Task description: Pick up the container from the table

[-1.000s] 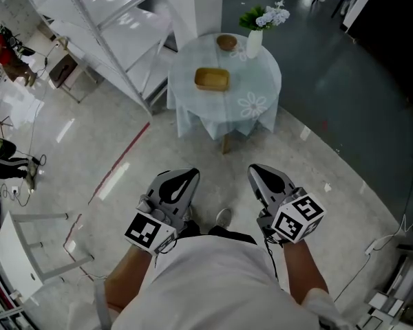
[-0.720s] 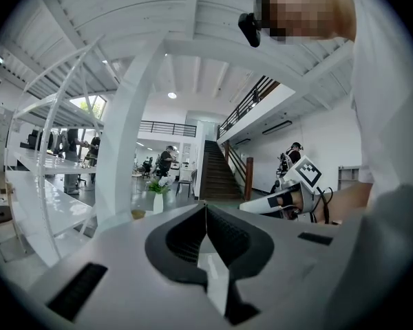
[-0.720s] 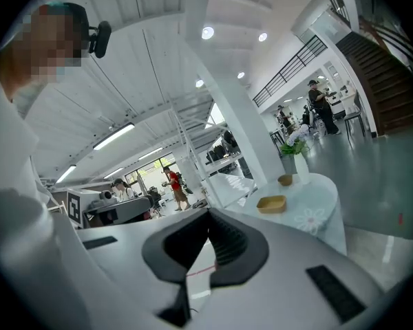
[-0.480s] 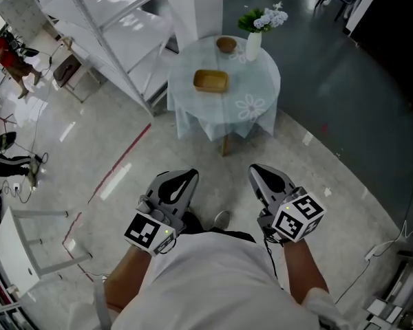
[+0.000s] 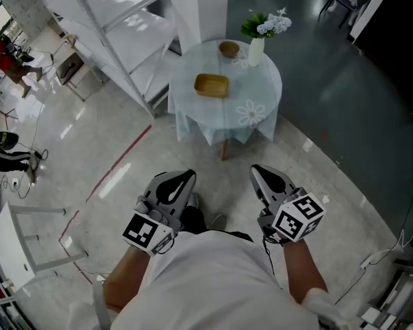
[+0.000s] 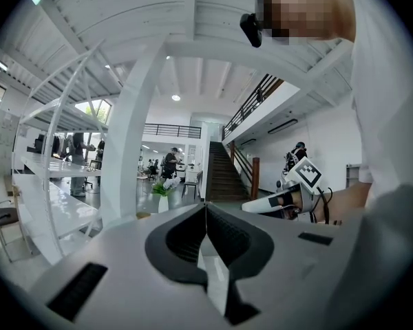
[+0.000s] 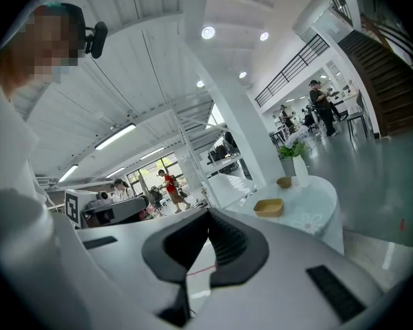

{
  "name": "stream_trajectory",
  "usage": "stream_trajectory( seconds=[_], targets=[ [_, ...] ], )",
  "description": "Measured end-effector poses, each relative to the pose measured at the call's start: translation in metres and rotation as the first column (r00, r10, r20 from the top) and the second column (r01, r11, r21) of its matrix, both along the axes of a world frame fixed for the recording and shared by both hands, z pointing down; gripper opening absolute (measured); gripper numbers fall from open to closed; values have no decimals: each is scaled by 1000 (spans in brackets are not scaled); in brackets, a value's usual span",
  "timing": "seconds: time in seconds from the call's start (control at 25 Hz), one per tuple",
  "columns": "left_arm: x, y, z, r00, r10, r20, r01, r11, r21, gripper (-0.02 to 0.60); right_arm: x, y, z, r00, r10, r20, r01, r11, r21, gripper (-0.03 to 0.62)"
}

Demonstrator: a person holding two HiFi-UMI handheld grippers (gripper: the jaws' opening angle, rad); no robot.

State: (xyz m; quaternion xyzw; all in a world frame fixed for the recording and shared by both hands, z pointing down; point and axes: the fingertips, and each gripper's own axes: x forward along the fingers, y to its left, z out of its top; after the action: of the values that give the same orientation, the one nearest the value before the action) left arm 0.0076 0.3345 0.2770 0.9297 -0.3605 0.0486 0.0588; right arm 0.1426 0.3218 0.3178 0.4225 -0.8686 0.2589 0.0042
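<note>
A yellow-brown rectangular container (image 5: 212,85) lies on a round table (image 5: 258,91) with a pale cloth, well ahead of me. The right gripper view shows the container (image 7: 268,207) on the table (image 7: 315,198) far off. My left gripper (image 5: 183,177) and right gripper (image 5: 259,171) hang side by side over the floor near my body, both far short of the table. Each has its jaws shut with nothing between them. In the left gripper view the left gripper (image 6: 206,207) points toward a white pillar, and the right gripper (image 6: 251,206) shows at its right.
A small brown bowl (image 5: 228,47) and a white vase with flowers (image 5: 256,45) stand at the table's far side. White shelving (image 5: 117,33) and a white pillar (image 5: 198,5) stand left of the table. A red floor line (image 5: 117,167) runs at left. People stand far off.
The table and its things sit slightly lower and more to the right in the head view. Both grippers keep their places and stay shut.
</note>
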Motion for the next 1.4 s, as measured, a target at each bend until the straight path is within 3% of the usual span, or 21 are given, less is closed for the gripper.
stream_trajectory(
  seconds=[0.2, 0.64, 1.4],
  targets=[
    [-2, -20, 5, 1000, -21, -4, 21, 1000, -9, 21, 5, -15, 5, 1000, 2, -8, -2, 1000, -10, 17],
    [6, -89, 21, 1000, 21, -11, -21, 999, -36, 20, 12, -77, 23, 999, 44, -15, -45, 998, -52, 17],
    [-36, -255, 45, 998, 61, -27, -63, 993, -103, 21, -37, -234, 47, 997, 55, -46, -61, 990, -129, 17]
  ],
)
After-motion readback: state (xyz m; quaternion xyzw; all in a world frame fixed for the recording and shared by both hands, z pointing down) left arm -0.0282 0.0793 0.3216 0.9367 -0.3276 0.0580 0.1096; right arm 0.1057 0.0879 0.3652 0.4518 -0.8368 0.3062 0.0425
